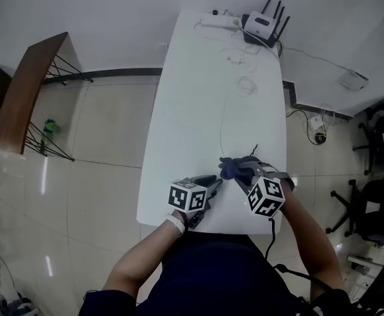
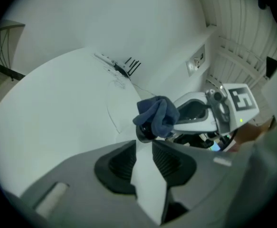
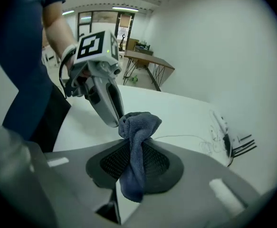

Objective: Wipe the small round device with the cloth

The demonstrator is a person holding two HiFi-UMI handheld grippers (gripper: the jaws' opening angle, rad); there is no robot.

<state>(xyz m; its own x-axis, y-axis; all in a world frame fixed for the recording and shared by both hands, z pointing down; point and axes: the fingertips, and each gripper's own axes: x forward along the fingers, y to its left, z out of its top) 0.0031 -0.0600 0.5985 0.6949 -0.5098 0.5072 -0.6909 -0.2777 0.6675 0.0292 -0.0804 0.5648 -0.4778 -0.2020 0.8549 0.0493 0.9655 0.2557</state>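
Note:
A dark blue cloth (image 1: 231, 168) hangs bunched between the jaws of my right gripper (image 1: 242, 175), which is shut on it just above the white table (image 1: 198, 91) near its front edge. In the right gripper view the cloth (image 3: 137, 146) droops from the pads. My left gripper (image 1: 216, 182) points at it from the left. In the left gripper view a small dark round device (image 2: 145, 133) sits at the tips of my left gripper (image 2: 144, 142), gripped there. The cloth (image 2: 158, 114) lies over the device's far side, hiding most of it.
At the table's far end stand a white router (image 1: 261, 25) with black antennas and a white power strip (image 1: 218, 21). A thin white cable (image 1: 223, 120) runs down the table's middle. A wooden desk (image 1: 27, 91) stands left and office chairs (image 1: 376, 203) right.

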